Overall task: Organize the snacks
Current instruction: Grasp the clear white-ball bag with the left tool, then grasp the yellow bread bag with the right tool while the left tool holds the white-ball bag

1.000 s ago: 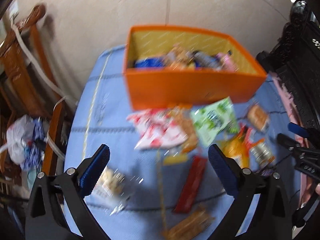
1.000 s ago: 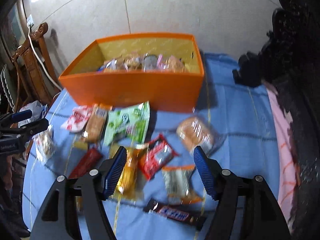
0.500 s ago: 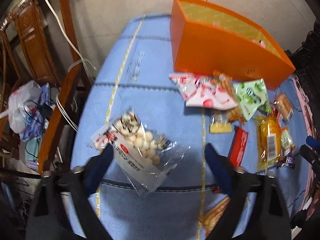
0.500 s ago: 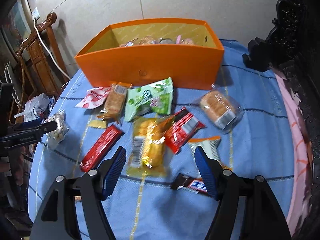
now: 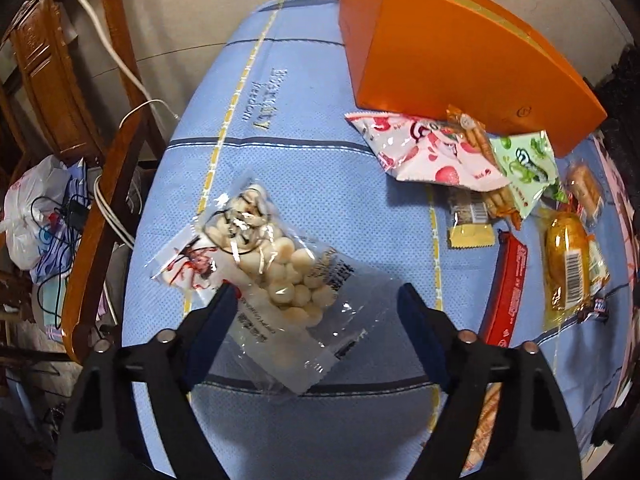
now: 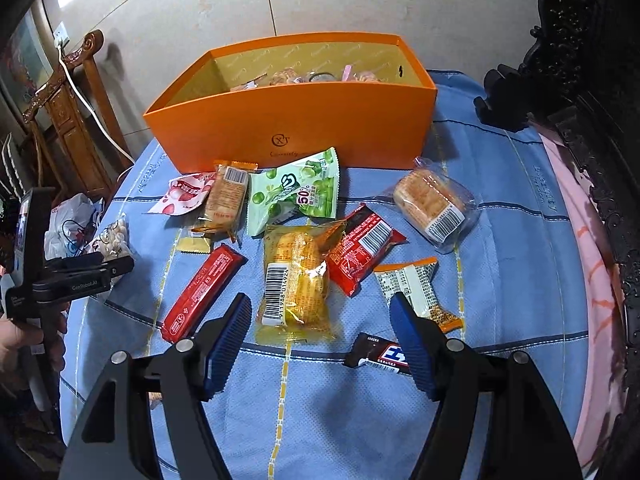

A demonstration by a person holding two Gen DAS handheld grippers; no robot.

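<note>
My left jaws point(image 5: 316, 320) had just been opening a bit and sat wide over the clear bag of white balls point(image 5: 264, 256) on the blue bench point(image 5: 320, 92), not pinching it. Right jaws point(image 6: 320, 338) hung open above the yellow cake pack point(image 6: 296, 276), nothing gripped. Orange box point(image 6: 320, 120) stood behind the loose snacks.

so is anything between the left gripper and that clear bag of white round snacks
Nothing visible. The left gripper stands open right over the clear bag of white round snacks, which lies alone on the blue cloth, its near end already between the pads. The other snacks lie off to the right.
</note>
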